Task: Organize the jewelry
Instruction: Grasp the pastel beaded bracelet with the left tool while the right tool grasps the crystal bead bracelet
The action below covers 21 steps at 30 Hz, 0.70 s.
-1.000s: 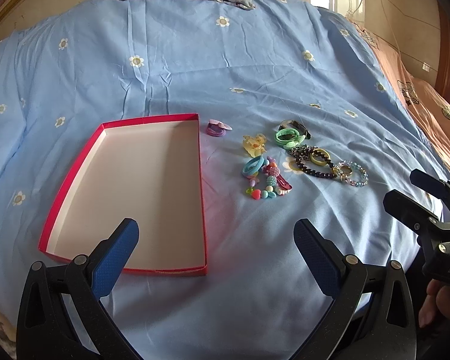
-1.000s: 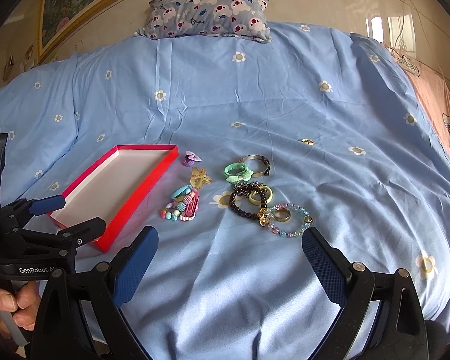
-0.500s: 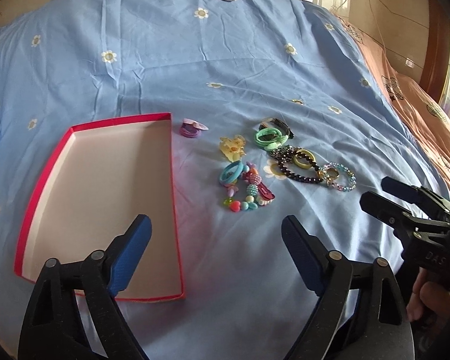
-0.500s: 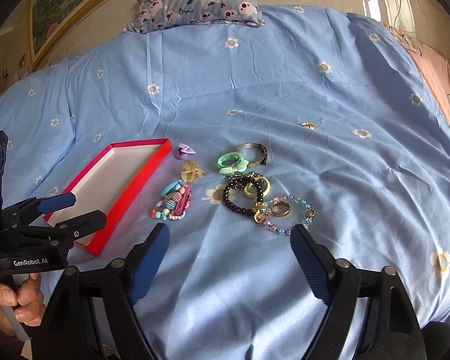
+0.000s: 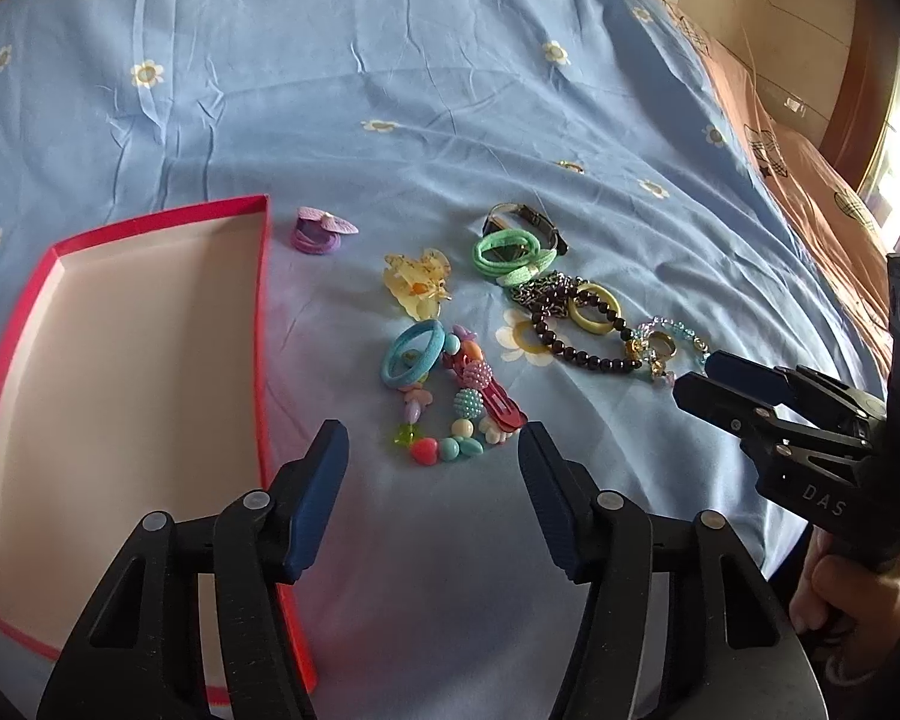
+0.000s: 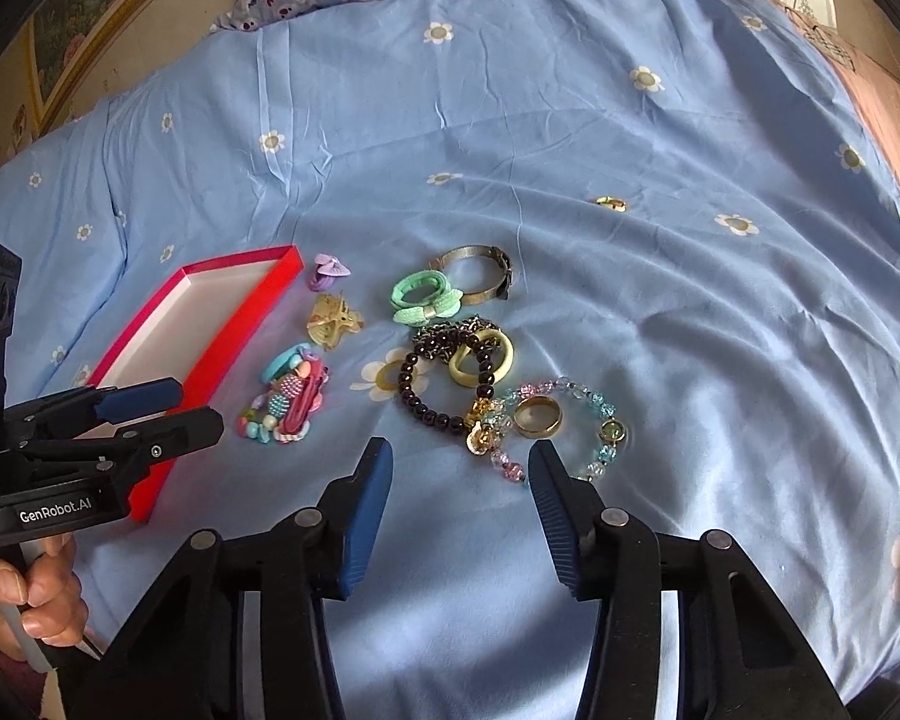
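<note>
Colourful jewelry (image 6: 444, 372) heaped beside red box (image 6: 210, 324)

Both wrist views look down, sharing jewelry (image 5: 510, 330)

Both grippers (image 5: 432, 501) (image 6: 456, 507): black frames w/ silver rivets, ribbed blue pads; white "GenRobot.AI" & "DAS" lettering.

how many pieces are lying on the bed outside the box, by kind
hair ties: 4 (purple, green, blue, yellow)
hair clips: 2 (yellow claw, red snap)
bracelets: 3 (colourful, dark, crystal)
watch: 1
gold ring: 1
total: 11
</note>
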Motion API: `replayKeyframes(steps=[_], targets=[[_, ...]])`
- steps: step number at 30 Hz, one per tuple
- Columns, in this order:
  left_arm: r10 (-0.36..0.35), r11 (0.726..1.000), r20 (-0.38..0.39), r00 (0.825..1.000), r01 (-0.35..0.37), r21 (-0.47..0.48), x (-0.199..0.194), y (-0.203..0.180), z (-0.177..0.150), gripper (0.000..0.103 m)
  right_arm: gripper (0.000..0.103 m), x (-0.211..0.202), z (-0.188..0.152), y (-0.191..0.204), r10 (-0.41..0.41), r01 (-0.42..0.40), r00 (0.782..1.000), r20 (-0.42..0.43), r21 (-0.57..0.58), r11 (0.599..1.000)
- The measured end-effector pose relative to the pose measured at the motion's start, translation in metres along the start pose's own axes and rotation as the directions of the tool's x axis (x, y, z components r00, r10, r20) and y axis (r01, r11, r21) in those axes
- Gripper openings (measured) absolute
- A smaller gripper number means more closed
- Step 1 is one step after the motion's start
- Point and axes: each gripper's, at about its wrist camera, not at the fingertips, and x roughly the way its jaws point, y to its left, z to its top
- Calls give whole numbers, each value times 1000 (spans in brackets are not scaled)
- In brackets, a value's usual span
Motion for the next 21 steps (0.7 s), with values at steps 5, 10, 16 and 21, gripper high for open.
replayKeyframes(steps=[5, 10, 16, 21], targets=[[-29, 999, -46, 999, 29, 12, 19, -1, 6, 46, 38, 18, 2, -7, -11, 11, 998, -54, -5, 1000], [-55, 998, -87, 995, 57, 20, 37, -1, 10, 36, 30, 31, 3, -8, -10, 8, 995, -96, -22, 1000], [-109, 993, -103, 989, 114, 37, 41, -4, 12, 17, 16, 37, 3, -11, -10, 6, 994, -108, -33, 999], [-137, 989, -100, 986, 142, 40, 38, -3, 11, 10, 9, 35, 3, -13, 4, -6, 994, -108, -19, 1000]])
